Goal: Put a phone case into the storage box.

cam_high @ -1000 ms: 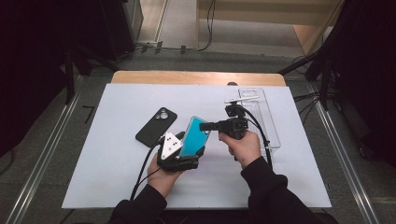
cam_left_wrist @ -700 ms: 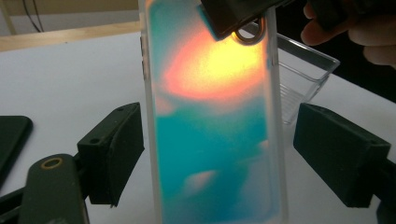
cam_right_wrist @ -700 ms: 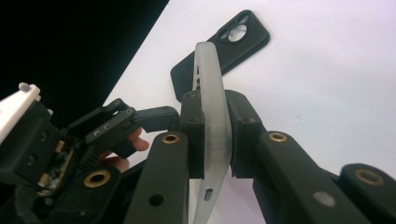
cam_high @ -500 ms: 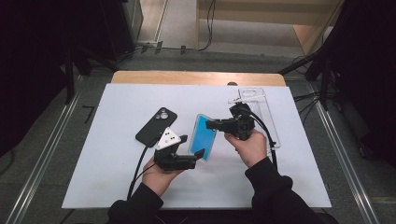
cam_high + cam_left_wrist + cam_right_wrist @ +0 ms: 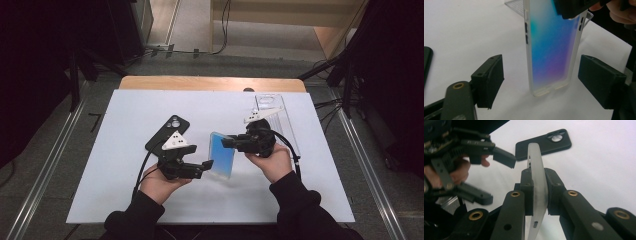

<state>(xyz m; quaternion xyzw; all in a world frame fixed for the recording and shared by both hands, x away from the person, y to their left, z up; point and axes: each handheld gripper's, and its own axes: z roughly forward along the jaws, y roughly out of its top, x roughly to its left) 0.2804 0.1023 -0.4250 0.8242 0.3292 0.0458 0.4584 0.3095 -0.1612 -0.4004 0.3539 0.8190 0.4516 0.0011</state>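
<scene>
A second ago the left hand-held gripper [image 5: 207, 165] lay against the near end of the translucent blue phone case [image 5: 222, 155] with that case tilted low between the two hands; now the case stands nearly upright on its short end near the middle of the counter [image 5: 125, 200], and the left hand-held gripper has drawn back to the case's left, apart from it. Its jaws have just been closing a little, yet they remain wide: in the left gripper view the two black pads [image 5: 490, 80] stand on either side of the blue phone case [image 5: 551, 50] with clear gaps, touching nothing. The right hand-held gripper [image 5: 226, 142] is clamped tight on the case's upper edge, as it was a second ago; in the right gripper view its own pads [image 5: 527, 192] press on both faces of the frosted case wall [image 5: 537, 182], so this one alone carries the case. The case's lower end appears to rest on or just above the white counter surface; I cannot tell which. The black phone case [image 5: 167, 132] lies flat to the far left of the left hand, in the same spot as before, and a clear phone case [image 5: 272, 107] lies at the far right, behind the right hand
</scene>
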